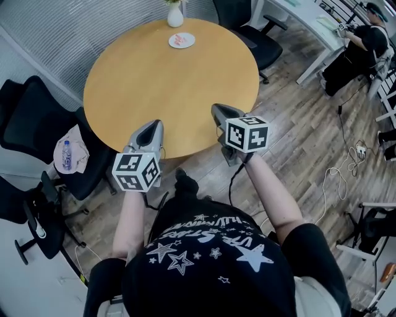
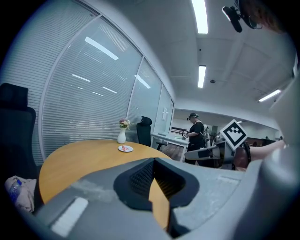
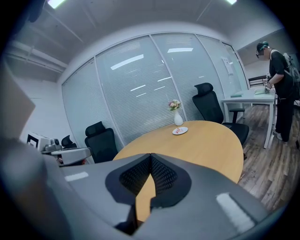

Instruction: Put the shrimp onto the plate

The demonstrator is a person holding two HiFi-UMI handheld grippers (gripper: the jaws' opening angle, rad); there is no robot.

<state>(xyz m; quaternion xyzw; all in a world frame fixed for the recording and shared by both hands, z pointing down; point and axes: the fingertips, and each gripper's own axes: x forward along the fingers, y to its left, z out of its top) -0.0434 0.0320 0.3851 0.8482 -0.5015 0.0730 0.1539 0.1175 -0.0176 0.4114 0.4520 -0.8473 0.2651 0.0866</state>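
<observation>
A small white plate [image 1: 181, 41] sits at the far side of the round wooden table [image 1: 154, 86], with pink shrimp [image 1: 180, 39] lying on it. The same plate shows in the left gripper view [image 2: 125, 149] and the right gripper view [image 3: 180, 131]. My left gripper [image 1: 153, 125] and right gripper [image 1: 218, 111] hover side by side over the table's near edge, far from the plate. Both are shut with nothing between the jaws; the tips meet in the left gripper view [image 2: 153, 162] and the right gripper view [image 3: 150, 156].
A white vase with flowers [image 1: 176, 15] stands just behind the plate. Black office chairs [image 1: 37, 124] ring the table; one at the left holds a water bottle [image 1: 67, 155]. A person [image 1: 362, 43] stands at a white desk at the far right. Cables lie on the wooden floor.
</observation>
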